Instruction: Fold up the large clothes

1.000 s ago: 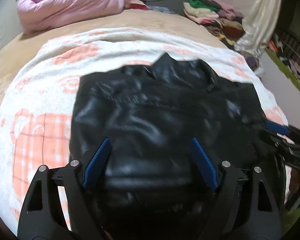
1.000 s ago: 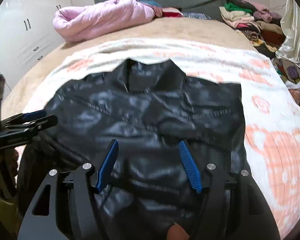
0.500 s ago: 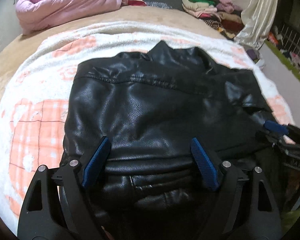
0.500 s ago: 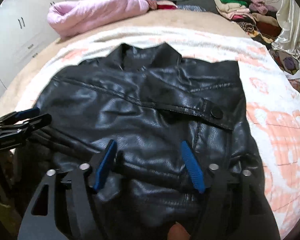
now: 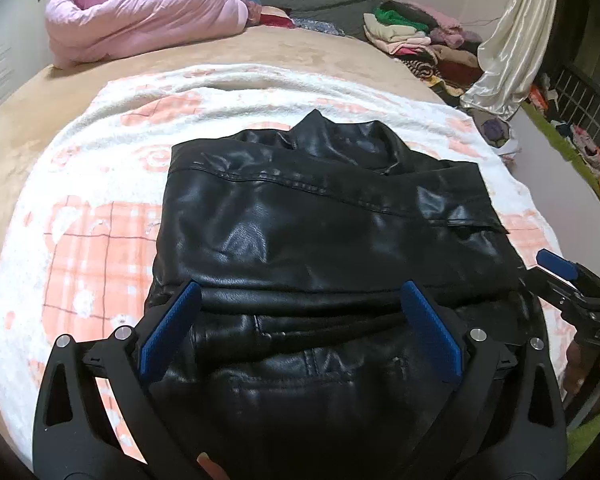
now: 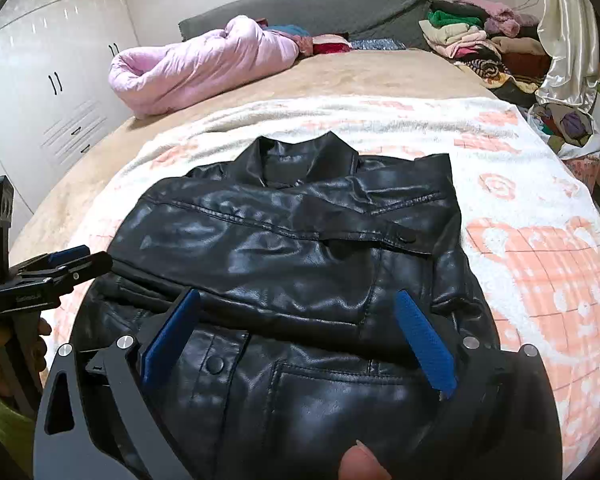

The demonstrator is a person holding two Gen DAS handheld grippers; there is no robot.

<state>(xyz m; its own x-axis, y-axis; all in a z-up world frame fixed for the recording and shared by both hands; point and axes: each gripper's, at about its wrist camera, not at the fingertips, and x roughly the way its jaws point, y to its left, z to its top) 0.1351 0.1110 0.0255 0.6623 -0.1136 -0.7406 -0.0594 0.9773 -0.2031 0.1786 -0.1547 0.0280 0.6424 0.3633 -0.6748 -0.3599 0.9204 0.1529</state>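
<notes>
A black leather jacket (image 5: 320,232) lies collar-away on a white and orange blanket (image 5: 80,240), its sleeves folded in across the body. My left gripper (image 5: 300,294) hovers over the jacket's near left part, jaws opening wide, with nothing pressed between the blue pads (image 5: 168,336). In the right wrist view the same jacket (image 6: 292,248) fills the middle. Above its near right part my right gripper (image 6: 298,298) is also opening, its pads clear of the leather. Each gripper shows in the other's view: the right gripper (image 5: 556,266) at the right edge, the left gripper (image 6: 66,258) at the left edge.
A rolled pink quilt (image 5: 140,16) lies at the bed's far side before a grey headboard (image 6: 320,4). Stacked clothes (image 5: 412,36) and a cream curtain (image 5: 512,40) crowd the far right. White wardrobes (image 6: 40,80) stand on the left. A fingertip (image 6: 360,464) shows at the bottom.
Both grippers' jaws have spread wider and both have drawn back and up from the jacket, which now lies still and sharp in view.
</notes>
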